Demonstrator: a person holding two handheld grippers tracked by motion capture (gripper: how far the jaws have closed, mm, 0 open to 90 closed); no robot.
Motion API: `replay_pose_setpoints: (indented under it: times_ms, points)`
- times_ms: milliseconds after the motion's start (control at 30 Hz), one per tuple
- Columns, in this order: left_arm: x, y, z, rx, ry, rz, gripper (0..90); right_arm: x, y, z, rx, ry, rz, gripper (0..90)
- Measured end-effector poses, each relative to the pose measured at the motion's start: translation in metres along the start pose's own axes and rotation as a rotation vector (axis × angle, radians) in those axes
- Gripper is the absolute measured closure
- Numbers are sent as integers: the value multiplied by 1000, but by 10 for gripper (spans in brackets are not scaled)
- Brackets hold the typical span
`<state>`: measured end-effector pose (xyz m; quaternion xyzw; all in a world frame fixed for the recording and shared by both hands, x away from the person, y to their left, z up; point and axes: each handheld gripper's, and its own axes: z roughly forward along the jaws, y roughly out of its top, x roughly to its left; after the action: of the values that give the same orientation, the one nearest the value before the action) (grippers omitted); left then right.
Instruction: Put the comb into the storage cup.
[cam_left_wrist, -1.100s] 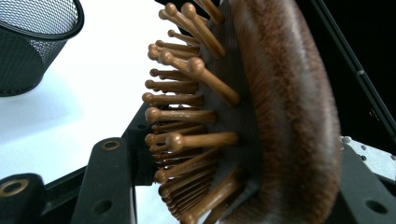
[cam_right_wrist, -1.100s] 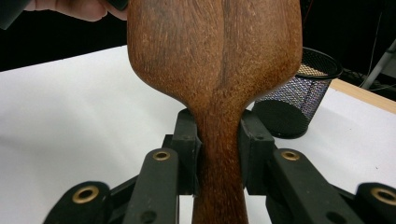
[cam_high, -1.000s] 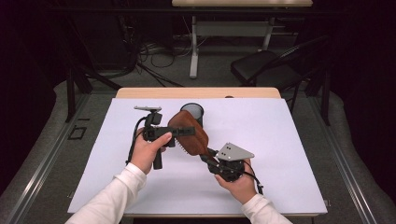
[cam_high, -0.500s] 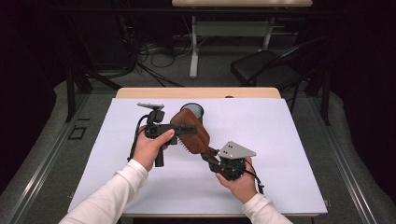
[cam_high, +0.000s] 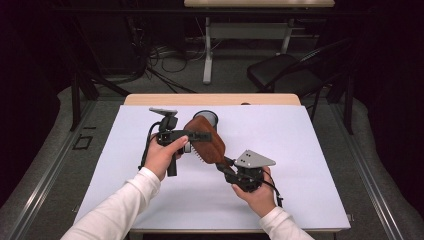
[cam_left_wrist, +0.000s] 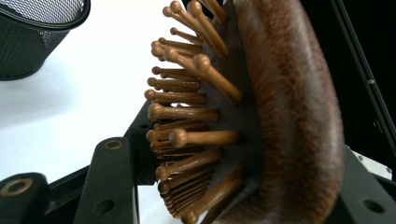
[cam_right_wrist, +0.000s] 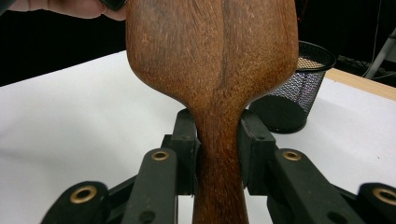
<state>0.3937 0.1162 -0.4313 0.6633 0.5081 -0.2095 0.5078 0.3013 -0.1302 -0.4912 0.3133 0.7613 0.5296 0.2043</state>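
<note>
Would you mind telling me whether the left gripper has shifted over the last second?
Yes, slightly. In the high view the left gripper, at the wooden hairbrush, has edged away from the person, toward the mesh cup.

- Mesh cup (cam_high: 207, 119) stands just behind the hairbrush (cam_high: 206, 141) head, blocks passage toward the far table edge there.
- Brush spans between left gripper (cam_high: 192, 136) and right gripper (cam_high: 226, 167), closing the gap between the hands.
- White table surface (cam_high: 300, 150) to the right is bare, free to pass.
- Near-left surface in front of the left hand (cam_high: 161, 156) also bare.
</note>
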Motion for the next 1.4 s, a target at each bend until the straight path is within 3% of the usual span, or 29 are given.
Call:
replay_pose_setpoints:
  times_ms: [233, 633, 867, 1400]
  points:
    - [2, 4, 1, -3, 0, -12, 479, -3, 0, 1, 7, 0, 21, 655]
    - [7, 8, -1, -22, 7, -21, 477, -6, 1, 3, 12, 9, 52, 484]
    - [7, 11, -3, -29, 21, -21, 477, -6, 4, 4, 32, -3, 39, 399]
    - [5, 17, -6, -50, 44, -14, 476, -17, 12, 1, 55, -3, 62, 341]
